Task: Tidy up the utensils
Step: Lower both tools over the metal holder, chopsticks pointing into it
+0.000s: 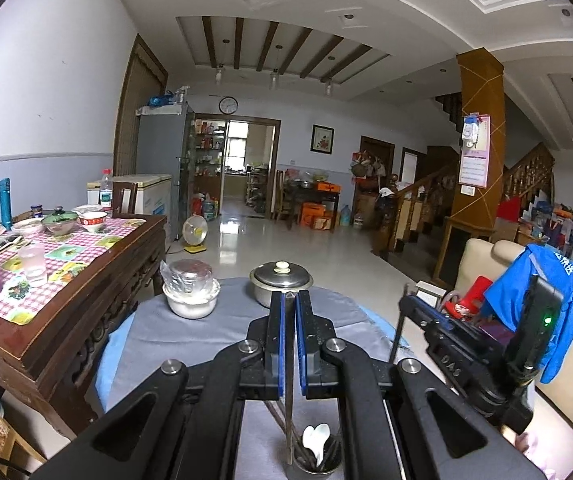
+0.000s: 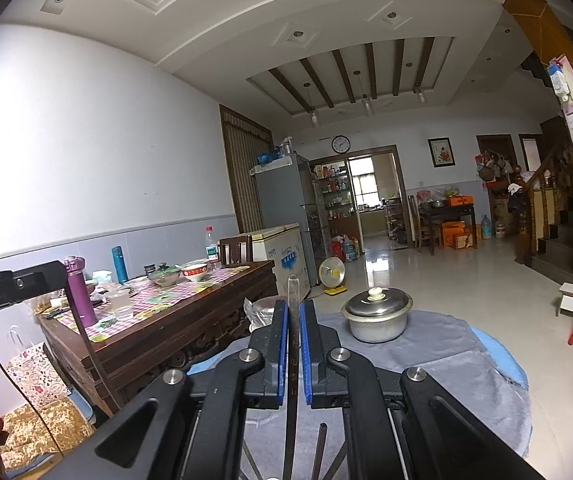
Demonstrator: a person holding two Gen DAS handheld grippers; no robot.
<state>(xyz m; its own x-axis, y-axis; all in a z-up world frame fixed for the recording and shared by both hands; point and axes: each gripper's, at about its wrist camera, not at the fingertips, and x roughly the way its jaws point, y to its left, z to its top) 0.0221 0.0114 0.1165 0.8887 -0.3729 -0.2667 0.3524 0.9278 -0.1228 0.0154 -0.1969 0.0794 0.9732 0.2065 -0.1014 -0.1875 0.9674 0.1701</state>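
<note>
Mid-transfer — both claws pinched shut on a chopstick each. Left gripper (image 1: 290, 300) clamps a chopstick (image 1: 288, 424) hanging down toward the utensil cup (image 1: 317, 468) at near edge, which holds a white spoon (image 1: 317, 438) and dark sticks. Right gripper (image 2: 294, 308) grips a dark chopstick (image 2: 293, 292) poking up past its tips. Next, likely: line the tip over the cup, then let go. Grey cloth (image 1: 222, 332) on a round table, lidded steel pot (image 1: 281, 282) far, covered bowl (image 1: 191, 294) far left — dining table (image 1: 86, 256) left, tiled living room beyond
</note>
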